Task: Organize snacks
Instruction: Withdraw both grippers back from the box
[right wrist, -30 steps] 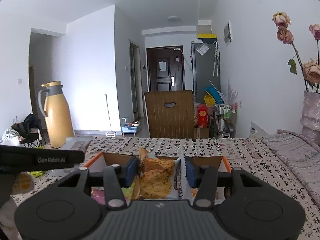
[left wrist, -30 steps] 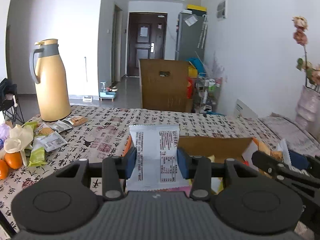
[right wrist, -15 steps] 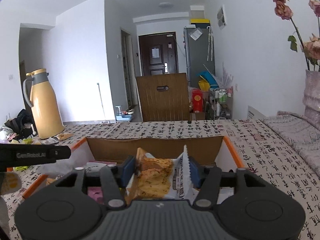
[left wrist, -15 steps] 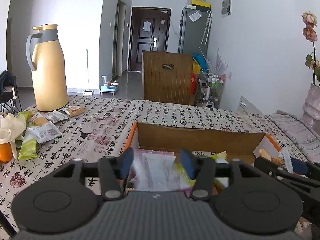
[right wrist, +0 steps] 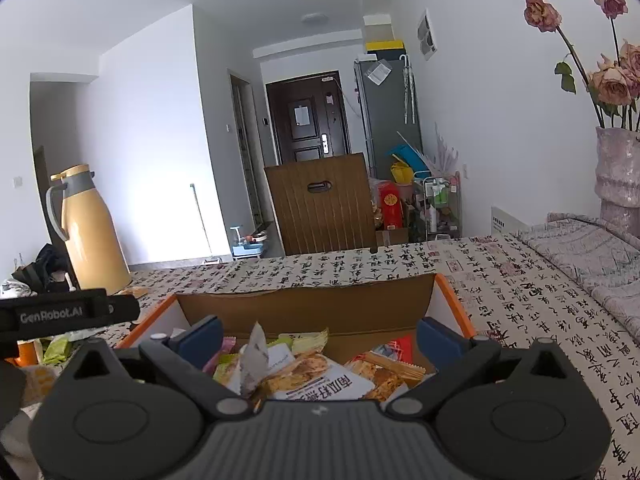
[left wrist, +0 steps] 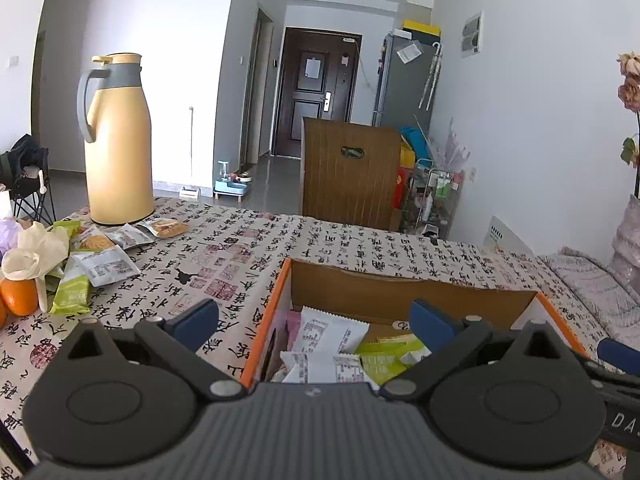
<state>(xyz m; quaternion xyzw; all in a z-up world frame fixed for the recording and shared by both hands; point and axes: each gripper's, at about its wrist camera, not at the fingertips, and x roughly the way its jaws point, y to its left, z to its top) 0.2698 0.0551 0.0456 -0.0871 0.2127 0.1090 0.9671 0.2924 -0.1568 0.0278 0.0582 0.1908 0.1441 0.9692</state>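
An orange-edged cardboard box (left wrist: 265, 320) stands on the patterned tablecloth and holds several snack packets. My left gripper (left wrist: 313, 320) hovers over its left end with its jaws opening wide. A white packet (left wrist: 328, 334) lies loose below them in the box, touching neither pad, next to a green packet (left wrist: 386, 358). My right gripper (right wrist: 320, 338) hangs over the same box (right wrist: 304, 312), its jaws also opening. A cracker packet (right wrist: 316, 378) lies free beneath them beside a red packet (right wrist: 394, 354).
A yellow thermos jug (left wrist: 118, 140) stands at the table's far left, with several loose snack packets (left wrist: 108, 254) and oranges (left wrist: 18, 296) in front of it. A vase of dried roses (right wrist: 616, 176) stands at the right. A wooden chair back (left wrist: 350, 176) rises behind the table.
Both grippers have let go. The left one's white packet and the right one's cracker packet dropped into the box, and both pairs of jaws spread wide.
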